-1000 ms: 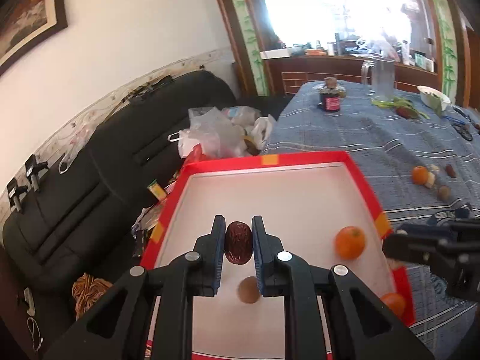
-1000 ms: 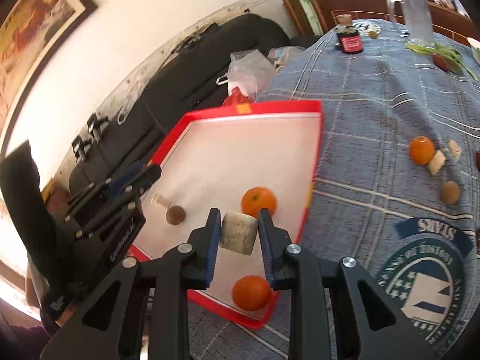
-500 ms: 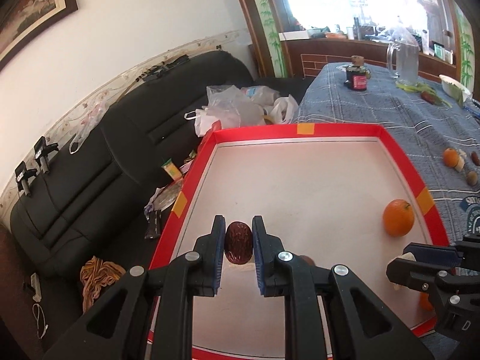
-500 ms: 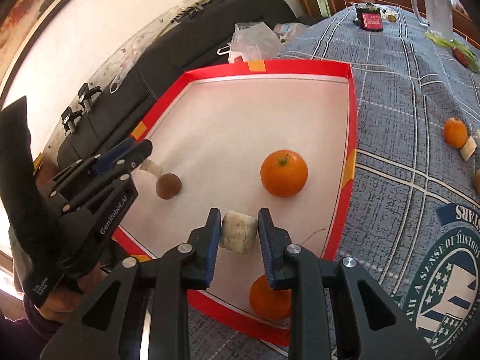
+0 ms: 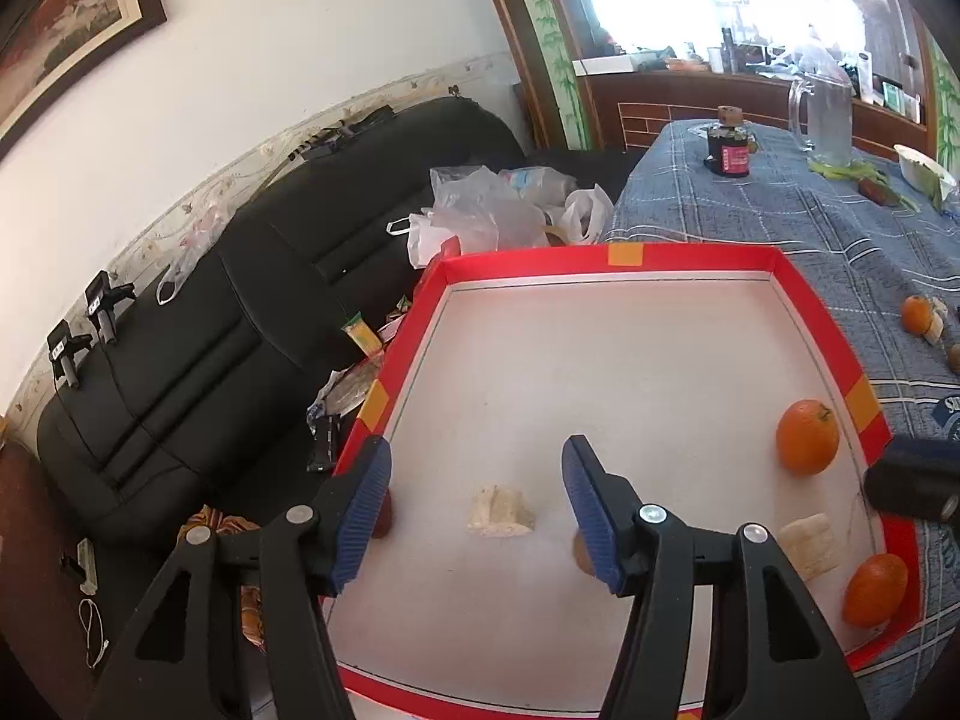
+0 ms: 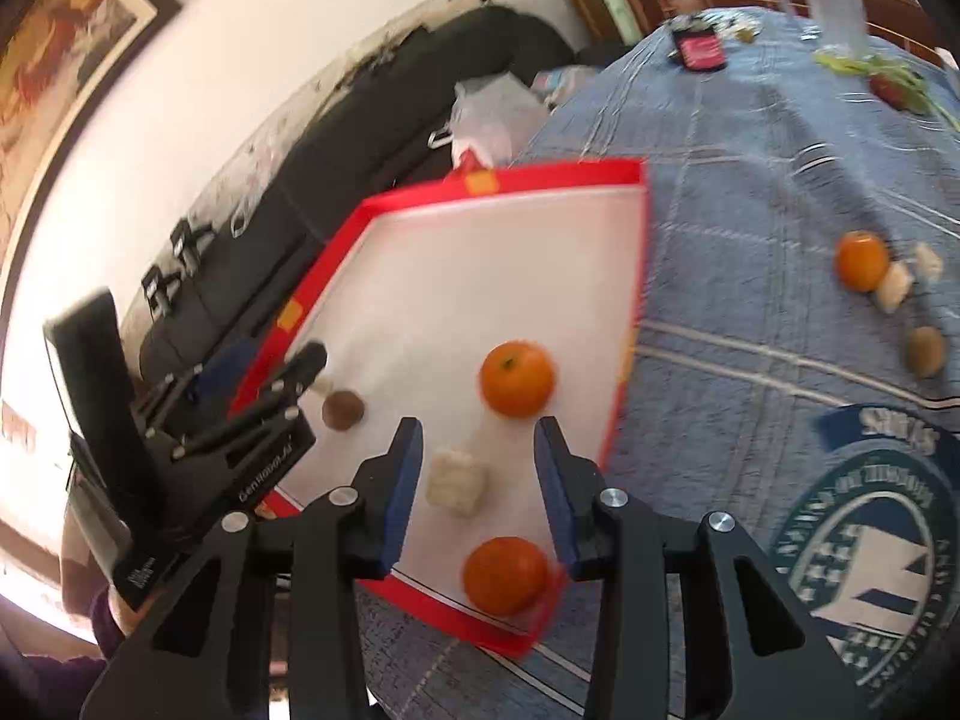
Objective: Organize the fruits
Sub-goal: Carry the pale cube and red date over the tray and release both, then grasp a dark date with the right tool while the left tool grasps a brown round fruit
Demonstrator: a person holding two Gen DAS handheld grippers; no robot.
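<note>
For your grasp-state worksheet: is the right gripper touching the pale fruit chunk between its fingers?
Apart. The right wrist view shows the right gripper open, with white tray floor visible on both sides of the pale chunk.

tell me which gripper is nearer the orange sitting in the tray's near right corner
Right. The right gripper is open almost directly above that orange, which lies just past its fingers. The left gripper is open across the red tray, with the orange far off to its right.
</note>
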